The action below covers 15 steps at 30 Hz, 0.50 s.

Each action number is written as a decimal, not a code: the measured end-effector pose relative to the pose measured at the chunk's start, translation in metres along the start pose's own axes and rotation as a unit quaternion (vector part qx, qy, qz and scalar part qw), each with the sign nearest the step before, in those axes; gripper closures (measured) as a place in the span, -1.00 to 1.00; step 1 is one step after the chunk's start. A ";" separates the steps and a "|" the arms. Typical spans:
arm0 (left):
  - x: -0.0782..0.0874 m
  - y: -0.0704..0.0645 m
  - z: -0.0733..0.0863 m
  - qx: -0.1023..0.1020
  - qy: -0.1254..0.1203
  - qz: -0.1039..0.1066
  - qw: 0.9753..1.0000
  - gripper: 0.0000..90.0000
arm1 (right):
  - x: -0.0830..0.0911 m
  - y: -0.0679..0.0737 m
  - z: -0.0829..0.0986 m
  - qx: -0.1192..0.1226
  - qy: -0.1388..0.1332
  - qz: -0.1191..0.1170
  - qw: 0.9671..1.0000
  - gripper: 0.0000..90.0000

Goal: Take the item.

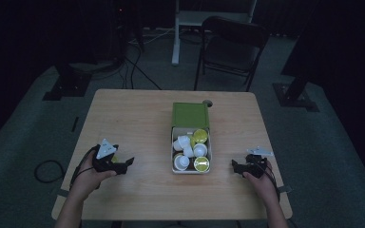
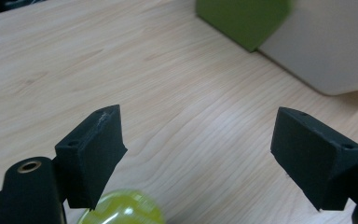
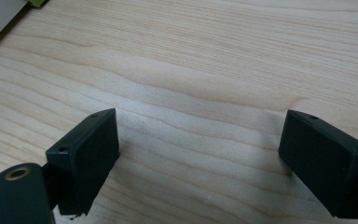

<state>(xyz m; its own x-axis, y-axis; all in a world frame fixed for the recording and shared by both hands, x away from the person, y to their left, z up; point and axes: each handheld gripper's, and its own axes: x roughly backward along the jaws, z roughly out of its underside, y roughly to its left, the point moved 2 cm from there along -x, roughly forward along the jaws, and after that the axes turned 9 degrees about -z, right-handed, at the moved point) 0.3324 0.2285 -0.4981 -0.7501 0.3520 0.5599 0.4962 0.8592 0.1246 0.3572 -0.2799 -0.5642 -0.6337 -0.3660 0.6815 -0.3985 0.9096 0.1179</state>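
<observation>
A box [image 1: 172,151] stands at the table's middle, its green lid [image 1: 190,114] folded back. Inside lie several small round pods, some white [image 1: 184,141], some yellow-topped [image 1: 201,164]. My left gripper [image 1: 126,164] rests open on the table left of the box. In the left gripper view its jaws [image 2: 196,135] stand wide apart over bare wood. A yellow-green pod [image 2: 121,212] lies low beside the left jaw, not held. The green lid [image 2: 242,18] and the pale box wall [image 2: 326,46] show ahead. My right gripper [image 1: 235,166] sits open right of the box, its jaws [image 3: 200,135] empty.
The wooden table [image 1: 138,118] has bare surface on both sides of the box. A small grey round item [image 1: 207,102] sits at the far edge behind the lid. A dark folding chair [image 1: 233,45] and floor cables [image 1: 47,171] lie beyond the table.
</observation>
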 end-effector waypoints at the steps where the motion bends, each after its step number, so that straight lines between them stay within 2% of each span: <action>1: 0.000 -0.002 -0.002 -0.002 -0.003 0.006 1.000 -0.61 | 0.000 0.000 0.000 0.000 0.000 0.000 1.000 -0.74; 7: -0.003 -0.018 -0.011 -0.017 -0.018 0.044 0.999 -0.61 | 0.000 0.000 0.000 0.000 0.000 0.000 1.000 -0.74; 9: -0.005 -0.024 -0.012 -0.016 -0.021 0.057 0.998 -0.61 | 0.000 0.000 0.000 0.000 0.000 0.000 1.000 -0.74; 10: -0.006 -0.026 -0.013 -0.015 -0.022 0.063 0.998 -0.61 | 0.000 0.000 0.000 0.000 0.000 0.000 1.000 -0.74; 15: -0.011 -0.041 -0.013 -0.037 -0.029 0.094 0.994 -0.61 | 0.000 0.000 0.000 0.000 0.000 0.000 1.000 -0.74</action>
<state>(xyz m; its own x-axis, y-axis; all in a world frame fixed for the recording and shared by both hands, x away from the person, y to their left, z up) 0.3260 0.1845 -0.4983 -0.6637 0.5259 0.5319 0.6594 0.7471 0.0842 0.3572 -0.2799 -0.5642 -0.6338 -0.3662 0.6814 -0.3984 0.9096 0.1182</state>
